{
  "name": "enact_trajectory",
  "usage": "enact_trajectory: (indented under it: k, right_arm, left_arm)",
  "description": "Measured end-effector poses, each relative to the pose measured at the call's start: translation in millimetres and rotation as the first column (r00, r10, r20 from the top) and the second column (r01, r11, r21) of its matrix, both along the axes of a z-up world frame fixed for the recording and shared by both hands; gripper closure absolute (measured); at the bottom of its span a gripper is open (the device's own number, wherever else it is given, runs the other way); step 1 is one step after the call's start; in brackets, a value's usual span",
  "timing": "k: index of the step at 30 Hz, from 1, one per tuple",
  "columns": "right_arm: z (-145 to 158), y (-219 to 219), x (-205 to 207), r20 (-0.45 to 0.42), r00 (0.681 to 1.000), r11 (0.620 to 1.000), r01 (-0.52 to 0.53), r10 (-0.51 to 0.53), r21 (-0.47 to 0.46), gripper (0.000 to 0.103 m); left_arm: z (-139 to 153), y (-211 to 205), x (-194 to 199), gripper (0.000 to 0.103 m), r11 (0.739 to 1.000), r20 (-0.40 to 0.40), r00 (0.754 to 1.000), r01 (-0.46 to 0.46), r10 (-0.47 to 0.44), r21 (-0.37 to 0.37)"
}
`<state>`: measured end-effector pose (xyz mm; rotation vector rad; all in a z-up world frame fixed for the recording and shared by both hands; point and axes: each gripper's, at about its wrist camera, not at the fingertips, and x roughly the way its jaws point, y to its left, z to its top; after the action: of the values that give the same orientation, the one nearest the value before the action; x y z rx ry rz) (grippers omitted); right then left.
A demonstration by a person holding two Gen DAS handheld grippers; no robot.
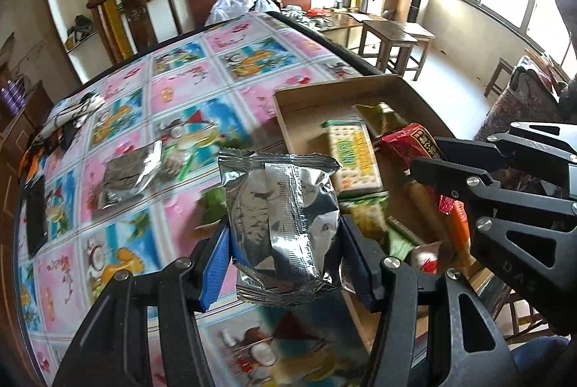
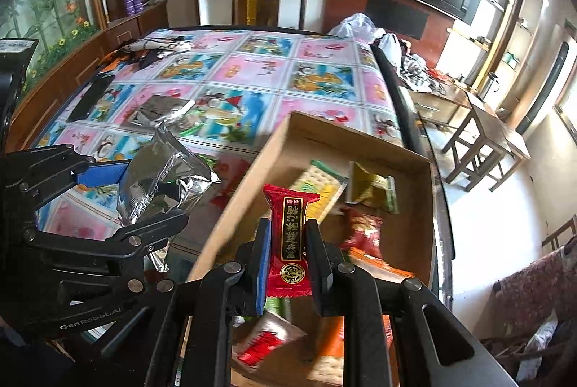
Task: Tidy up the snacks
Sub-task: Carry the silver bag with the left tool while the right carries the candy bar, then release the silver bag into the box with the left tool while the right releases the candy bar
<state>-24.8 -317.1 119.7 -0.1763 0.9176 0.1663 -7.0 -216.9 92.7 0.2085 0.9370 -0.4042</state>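
Note:
My left gripper (image 1: 285, 242) is shut on a silver foil snack packet (image 1: 285, 224) and holds it above the table, just left of the cardboard box (image 1: 310, 91). The packet also shows in the right wrist view (image 2: 158, 177). My right gripper (image 2: 288, 239) is shut on a red candy packet (image 2: 290, 246) with gold lettering, above the box (image 2: 252, 177). The box holds several snacks, among them a green-and-yellow cracker pack (image 1: 355, 156). Another silver packet (image 1: 130, 170) lies on the table to the left.
The table has a colourful cartoon-pattern cloth (image 1: 187, 91). A black phone-like object (image 1: 34, 214) and dark cloth items (image 1: 68, 120) lie at its left edge. White plastic bags (image 1: 234, 6) sit at the far end. Wooden stools (image 1: 396, 44) stand beyond the box.

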Motion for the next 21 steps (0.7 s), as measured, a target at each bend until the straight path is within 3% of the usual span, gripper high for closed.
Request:
enact_trajectory:
  k: [9,16,21]
  right_arm:
    - [1,-44,9,-0.01,0.998,0.998,0.065,-0.065,0.022,0.083]
    - [-16,-98,36,-0.129,0.978,0.958,0.188,-0.163,0.217,0.083]
    - [-29,-109,50,-0.178,0.968,0.936,0.224,-0.18,0.272,0.083]
  left_arm:
    - [-13,-38,10,0.046,0.999,-0.023,0.999,0.041,-0.042,-0.025]
    - [-29,-59,15,0.046,0.995,-0.065,0.995,0.077,-0.081,-0.057]
    - [-39,-69,14,0.046,0.994,-0.095,0.991,0.091,-0.096,-0.056]
